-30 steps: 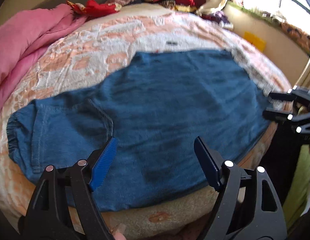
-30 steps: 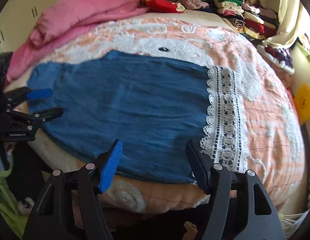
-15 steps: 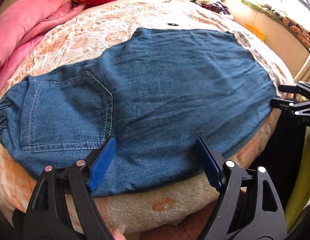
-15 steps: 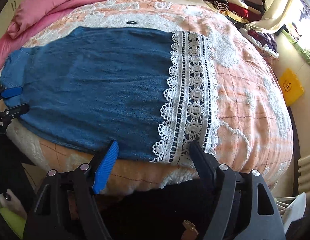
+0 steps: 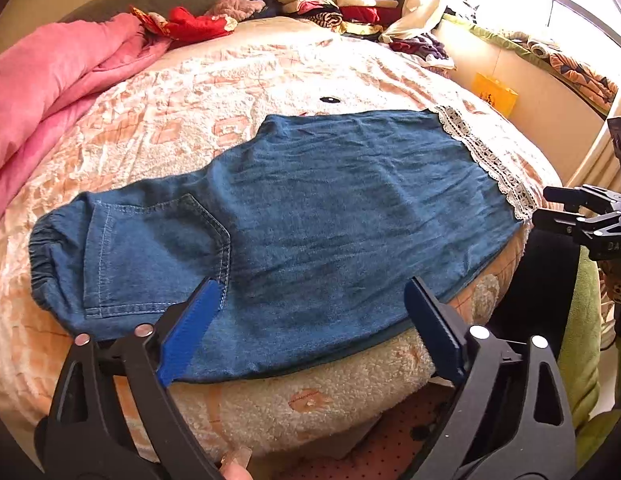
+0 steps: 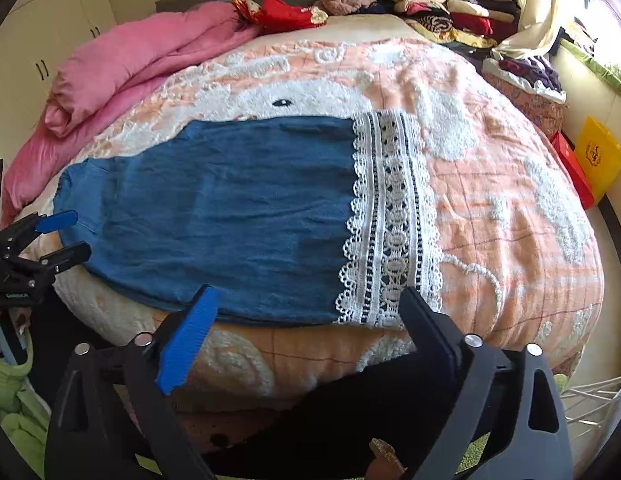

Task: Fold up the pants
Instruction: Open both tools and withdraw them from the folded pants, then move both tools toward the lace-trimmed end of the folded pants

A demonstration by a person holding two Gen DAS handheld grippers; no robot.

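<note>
Left wrist view: the left gripper (image 5: 310, 320), jaws opening with nothing pinched, hangs over the near hem of the blue denim pants with white lace cuffs (image 5: 310, 216), laid flat on the peach fleece blanket (image 5: 270, 76). Closing low could snag blanket too.

Right wrist view: the right gripper (image 6: 306, 330), also opening and empty, sits near the pants' cuff end; the lace could catch.

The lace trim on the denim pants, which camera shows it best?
The right wrist view: the lace trim lies near the centre, its whole width and openwork pattern clear. The left wrist view shows it only as a narrow slanted strip at the far end of the denim pants.
</note>
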